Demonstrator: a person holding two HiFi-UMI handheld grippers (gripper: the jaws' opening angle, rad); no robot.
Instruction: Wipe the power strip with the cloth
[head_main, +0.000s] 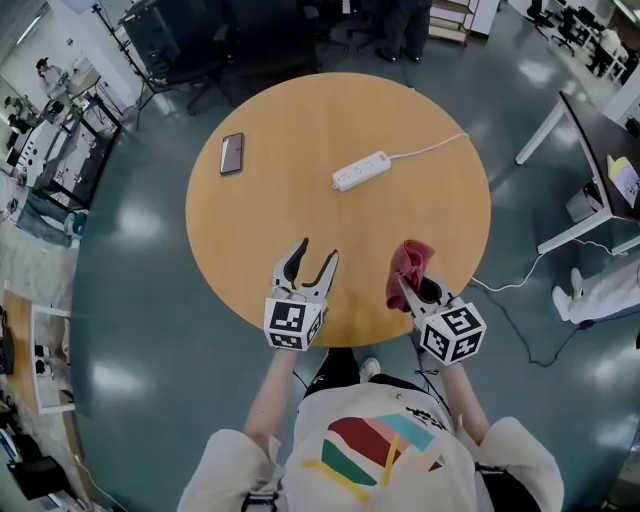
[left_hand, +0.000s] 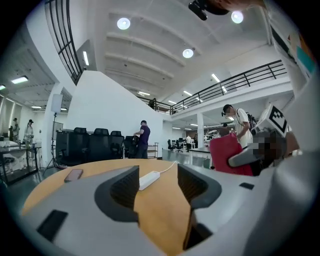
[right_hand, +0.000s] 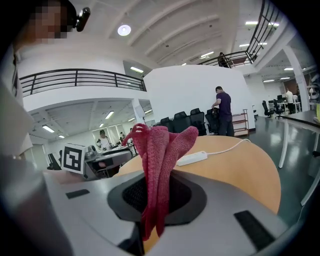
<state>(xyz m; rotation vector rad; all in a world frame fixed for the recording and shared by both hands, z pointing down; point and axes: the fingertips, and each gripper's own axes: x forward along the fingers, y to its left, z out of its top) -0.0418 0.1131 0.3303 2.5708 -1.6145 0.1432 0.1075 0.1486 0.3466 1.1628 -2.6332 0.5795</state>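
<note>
A white power strip (head_main: 361, 171) lies on the round wooden table (head_main: 260, 220), its white cable running off to the right edge. It shows small in the left gripper view as the power strip (left_hand: 149, 179) and in the right gripper view as the power strip (right_hand: 192, 159). My right gripper (head_main: 414, 283) is shut on a red cloth (head_main: 410, 266), which stands bunched up between the jaws as the red cloth (right_hand: 159, 165). My left gripper (head_main: 312, 262) hovers over the near table edge, open, nothing between its jaws; only bare table shows past the left gripper (left_hand: 156, 186).
A dark phone (head_main: 231, 153) lies at the table's left side. Black office chairs (head_main: 170, 50) stand beyond the far edge. A desk (head_main: 600, 160) stands to the right, with a cable (head_main: 520, 300) trailing over the floor. People stand in the background.
</note>
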